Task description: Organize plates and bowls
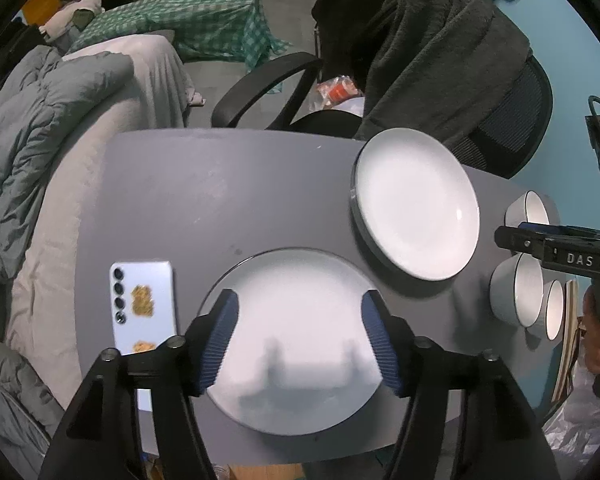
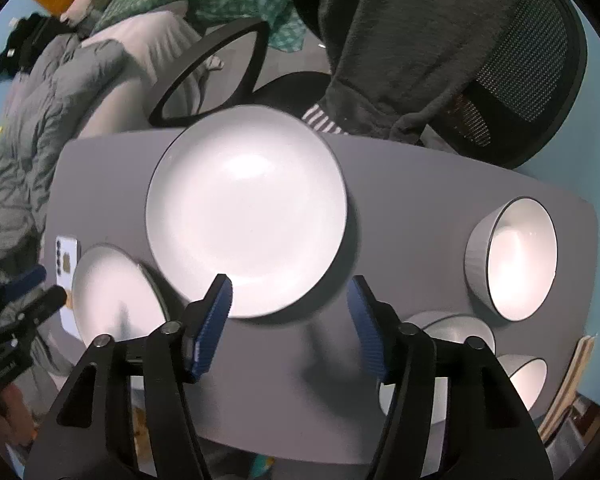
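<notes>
Two white plates with dark rims lie on the grey table [image 1: 204,192]. My left gripper [image 1: 300,340] is open and hovers over the near plate [image 1: 296,320], empty. The far plate [image 1: 416,204] lies to its right. In the right wrist view my right gripper [image 2: 290,324] is open and empty, just in front of the big plate [image 2: 246,208]; the other plate [image 2: 112,292] lies at the left. Three white bowls sit at the right: one on its side [image 2: 516,258], two near the gripper [image 2: 456,330] [image 2: 528,376].
A white phone [image 1: 144,312] lies left of the near plate. An office chair draped with a dark blanket [image 1: 432,52] stands behind the table. A bed with grey bedding [image 1: 40,128] is at the left. The right gripper shows at the right edge of the left wrist view [image 1: 556,252].
</notes>
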